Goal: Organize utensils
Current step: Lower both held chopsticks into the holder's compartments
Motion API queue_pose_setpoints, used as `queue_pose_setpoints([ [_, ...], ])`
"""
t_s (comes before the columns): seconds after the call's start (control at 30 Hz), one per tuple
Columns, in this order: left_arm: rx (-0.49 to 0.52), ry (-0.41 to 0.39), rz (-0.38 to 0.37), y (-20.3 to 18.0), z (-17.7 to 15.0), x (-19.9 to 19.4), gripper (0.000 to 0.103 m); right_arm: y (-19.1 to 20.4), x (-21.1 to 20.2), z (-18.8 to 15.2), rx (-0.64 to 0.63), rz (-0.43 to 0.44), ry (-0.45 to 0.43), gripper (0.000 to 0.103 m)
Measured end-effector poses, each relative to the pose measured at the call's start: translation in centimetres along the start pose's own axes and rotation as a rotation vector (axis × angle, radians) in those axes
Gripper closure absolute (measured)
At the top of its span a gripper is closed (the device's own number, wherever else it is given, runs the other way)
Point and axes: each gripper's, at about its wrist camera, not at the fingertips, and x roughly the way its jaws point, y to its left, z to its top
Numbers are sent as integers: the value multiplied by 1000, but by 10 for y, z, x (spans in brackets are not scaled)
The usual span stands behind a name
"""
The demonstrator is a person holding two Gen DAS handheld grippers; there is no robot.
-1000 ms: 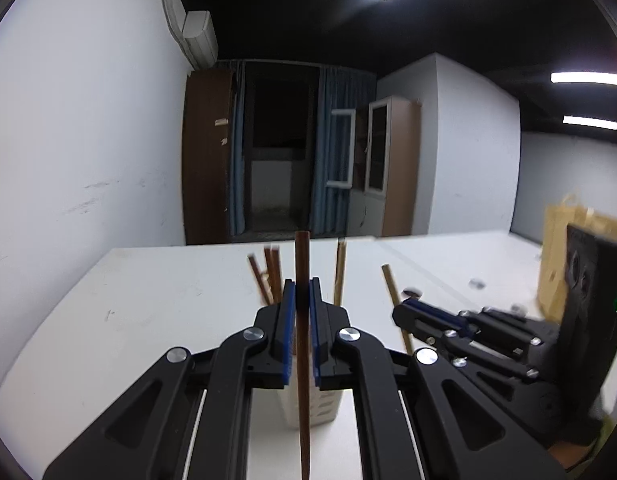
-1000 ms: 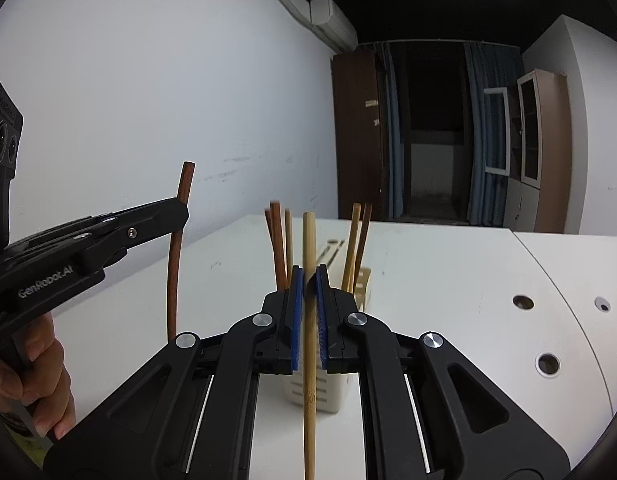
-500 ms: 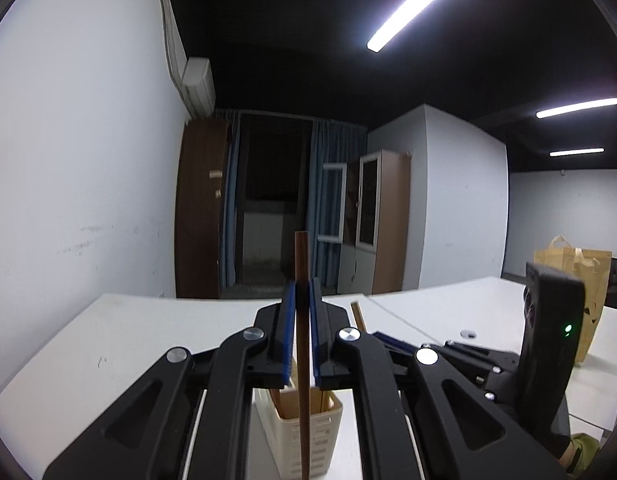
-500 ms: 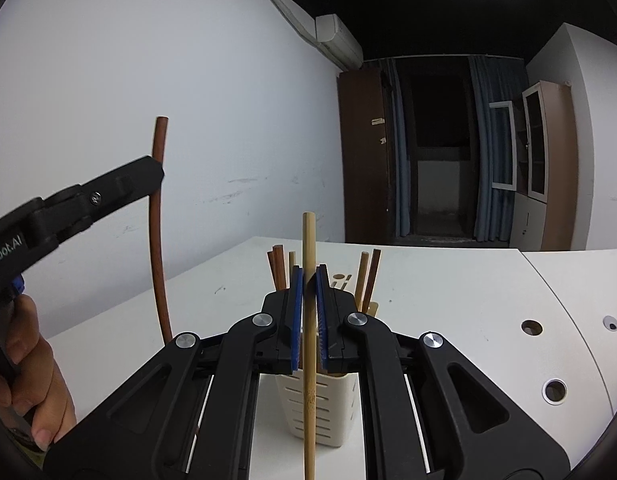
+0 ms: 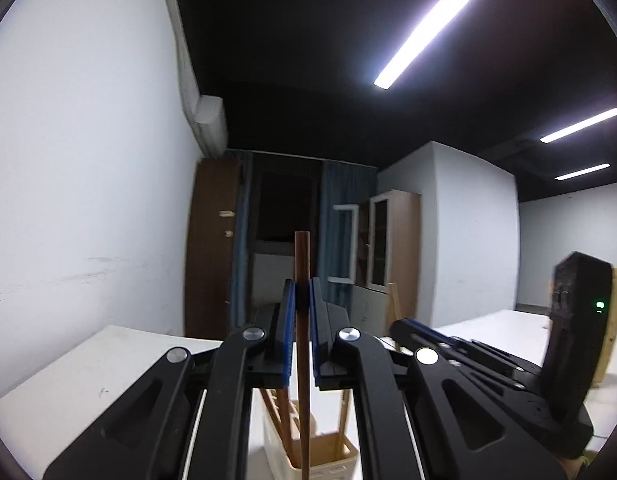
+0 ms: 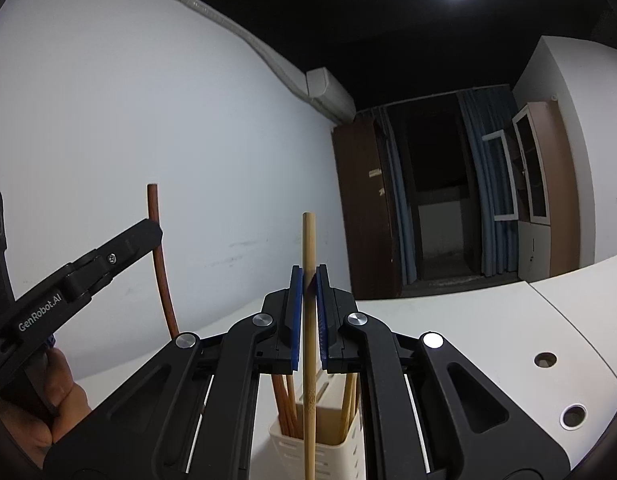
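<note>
My left gripper [image 5: 301,292] is shut on a dark brown chopstick [image 5: 302,400] that stands upright, its lower part hanging over the cream utensil holder [image 5: 308,460]. My right gripper [image 6: 308,276] is shut on a light bamboo chopstick [image 6: 308,360], also upright, in front of the same holder [image 6: 292,452], which has several brown and bamboo chopsticks standing in it. In the right wrist view the left gripper [image 6: 152,236] reaches in from the left with its brown chopstick [image 6: 162,280]; a hand [image 6: 48,400] grips its handle. The right gripper's body [image 5: 508,368] shows in the left wrist view.
The holder stands on a white table [image 6: 488,340] with round cable holes [image 6: 544,359] at the right. A white wall [image 5: 88,200] runs along the left. A brown cabinet [image 6: 364,208] and blue curtains stand at the far end. A paper bag [image 5: 612,320] sits at far right.
Both grippers have tilted upward and the right one has risen, so the holder sits lower in both views. Each still clamps its chopstick.
</note>
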Motion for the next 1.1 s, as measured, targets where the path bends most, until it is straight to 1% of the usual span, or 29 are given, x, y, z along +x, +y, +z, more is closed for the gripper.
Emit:
queue_pose_setpoints([
  [0.1, -28, -40, -6, 4, 2, 1, 96, -3, 3, 0, 14, -2, -49, 97],
  [0.2, -40, -103, -5, 6, 2, -2, 96, -6, 7, -1, 21, -3, -85, 97],
  [0.27, -48, -139, -16, 6, 2, -3, 96, -10, 9, -2, 33, -10, -112, 97],
  [0.37, -35, -167, -17, 4, 0, 0, 96, -12, 10, -4, 35, -22, -172, 97],
  [0.5, -24, -189, -19, 3, -6, 7, 96, -16, 17, -5, 37, -17, -209, 97],
  [0.57, -36, -181, -21, 4, -6, 11, 96, -18, 23, -6, 34, -11, -218, 97],
  [0.67, -52, -162, -21, 5, -9, 22, 96, -19, 35, -9, 24, 3, -204, 97],
  [0.73, -39, -143, -24, 5, -13, 29, 96, -19, 41, -13, 12, 7, -209, 97],
  [0.8, -20, -134, -18, 4, -18, 34, 96, -18, 44, -18, -20, -11, -227, 97],
  [0.93, -13, -107, -10, 5, -24, 47, 96, -21, 46, -18, -1, 4, -225, 97],
  [0.97, -14, -99, -11, 6, -25, 50, 96, -21, 46, -18, 1, -4, -227, 97],
  [1.1, -28, -88, -9, 12, -24, 52, 96, -22, 47, -17, 2, 5, -235, 97],
])
